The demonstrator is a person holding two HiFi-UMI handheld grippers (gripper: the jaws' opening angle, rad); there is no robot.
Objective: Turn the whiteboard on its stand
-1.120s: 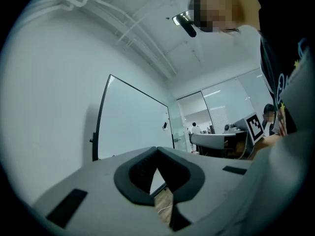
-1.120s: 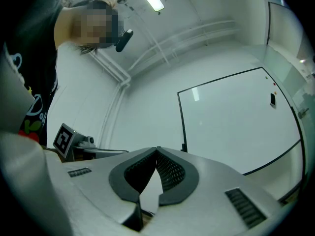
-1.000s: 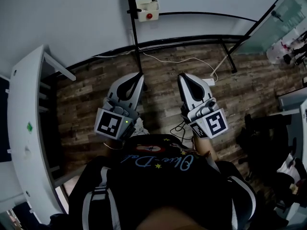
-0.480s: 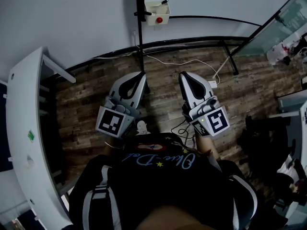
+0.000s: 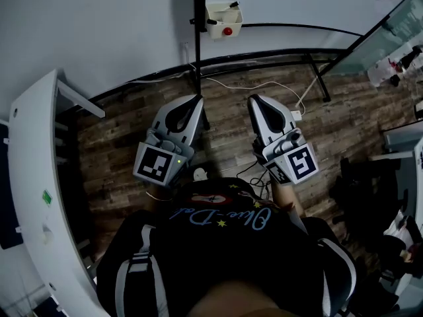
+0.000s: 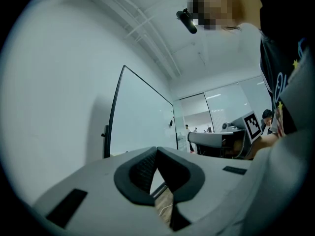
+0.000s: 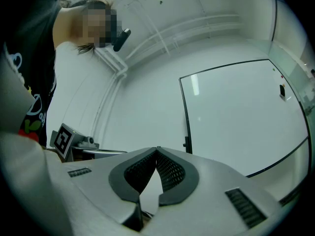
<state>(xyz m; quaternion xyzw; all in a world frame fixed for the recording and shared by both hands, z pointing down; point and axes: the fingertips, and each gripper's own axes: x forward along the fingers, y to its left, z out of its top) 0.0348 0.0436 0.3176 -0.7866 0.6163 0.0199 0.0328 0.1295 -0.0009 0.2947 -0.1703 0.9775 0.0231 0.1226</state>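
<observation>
The whiteboard [image 5: 297, 2] stands straight ahead in the head view. It has a thin black frame, a black post [image 5: 197, 25] and a small tray [image 5: 223, 18] holding a marker and a red thing. Its black stand foot [image 5: 264, 57] lies on the wood floor. My left gripper [image 5: 196, 100] and right gripper [image 5: 254, 100] are held side by side in front of my chest, short of the stand and touching nothing. In the left gripper view the gripper [image 6: 156, 149] is shut and empty, with the board [image 6: 142, 124] beyond. The right gripper [image 7: 157, 149] is also shut and empty, facing the board [image 7: 236, 127].
A white curved desk [image 5: 30, 177] runs along the left. A white cable [image 5: 264, 84] crosses the floor to a power strip [image 5: 291, 113]. A glass partition [image 5: 390, 28] and dark furniture [image 5: 370, 183] stand at the right.
The head view has shifted, so the post and tray sit further right and lower. Both grippers have edged slightly forward toward the stand and stay shut.
</observation>
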